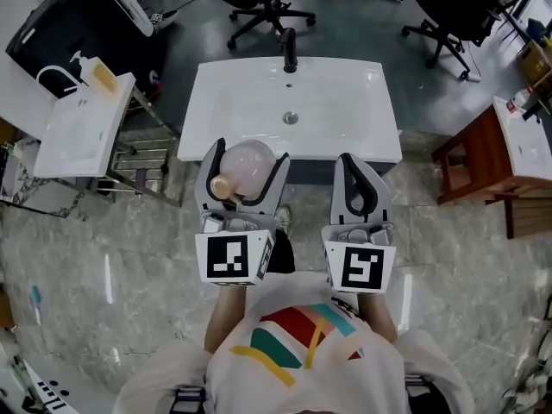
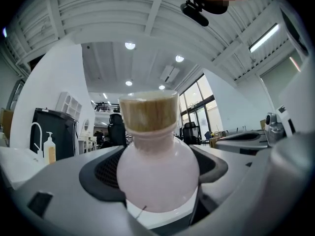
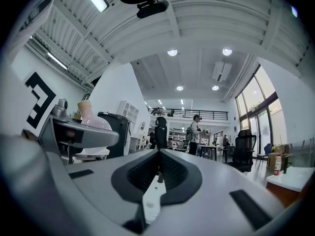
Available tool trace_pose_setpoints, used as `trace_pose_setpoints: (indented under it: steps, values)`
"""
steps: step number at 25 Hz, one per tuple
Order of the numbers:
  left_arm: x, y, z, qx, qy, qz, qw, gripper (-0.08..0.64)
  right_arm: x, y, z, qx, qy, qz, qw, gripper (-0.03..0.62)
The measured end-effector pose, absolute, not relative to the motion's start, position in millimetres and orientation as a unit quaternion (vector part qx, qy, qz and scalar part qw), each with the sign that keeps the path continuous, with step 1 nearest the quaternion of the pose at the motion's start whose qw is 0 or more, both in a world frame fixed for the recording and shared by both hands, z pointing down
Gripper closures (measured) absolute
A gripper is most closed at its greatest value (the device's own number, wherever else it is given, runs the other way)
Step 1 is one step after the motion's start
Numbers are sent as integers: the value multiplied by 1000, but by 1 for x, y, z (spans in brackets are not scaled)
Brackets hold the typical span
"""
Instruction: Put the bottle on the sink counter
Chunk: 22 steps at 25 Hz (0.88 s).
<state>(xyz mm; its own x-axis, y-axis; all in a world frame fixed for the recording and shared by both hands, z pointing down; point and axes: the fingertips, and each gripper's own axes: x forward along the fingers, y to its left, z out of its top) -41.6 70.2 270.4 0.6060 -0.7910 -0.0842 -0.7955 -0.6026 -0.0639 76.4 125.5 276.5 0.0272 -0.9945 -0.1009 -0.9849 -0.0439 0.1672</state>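
A round pale-pink bottle [image 1: 250, 164] with a tan cap [image 1: 222, 186] sits between the fingers of my left gripper [image 1: 248, 152], which is shut on it. It hangs just in front of the front edge of the white sink counter [image 1: 233, 110]. In the left gripper view the bottle [image 2: 157, 171] fills the jaws, cap [image 2: 147, 112] up. My right gripper [image 1: 354, 164] is beside it, shut with nothing in it. The right gripper view shows its pads [image 3: 170, 176] pressed together and the bottle [image 3: 93, 119] off to the left. Both gripper views tilt up toward the ceiling.
The counter has a black faucet [image 1: 289, 50] at the back and a drain [image 1: 291, 118] in the basin. A smaller white sink [image 1: 82, 132] with a soap dispenser [image 1: 83, 64] stands at left on a metal rack [image 1: 142, 162]. A wooden stool [image 1: 470, 158] is at right, office chairs [image 1: 259, 7] behind.
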Motion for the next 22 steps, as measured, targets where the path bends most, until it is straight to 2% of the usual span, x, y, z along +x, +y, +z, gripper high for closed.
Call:
trace_pose_setpoints:
  steps: [15, 22]
  values:
    - [-38, -112, 241, -912, 404, 52, 50, 153, 71, -52, 247, 731, -673, -113, 26, 580]
    - [-35, -164, 236, -914, 400, 52, 43, 153, 69, -102, 238, 729, -674, -113, 32, 580]
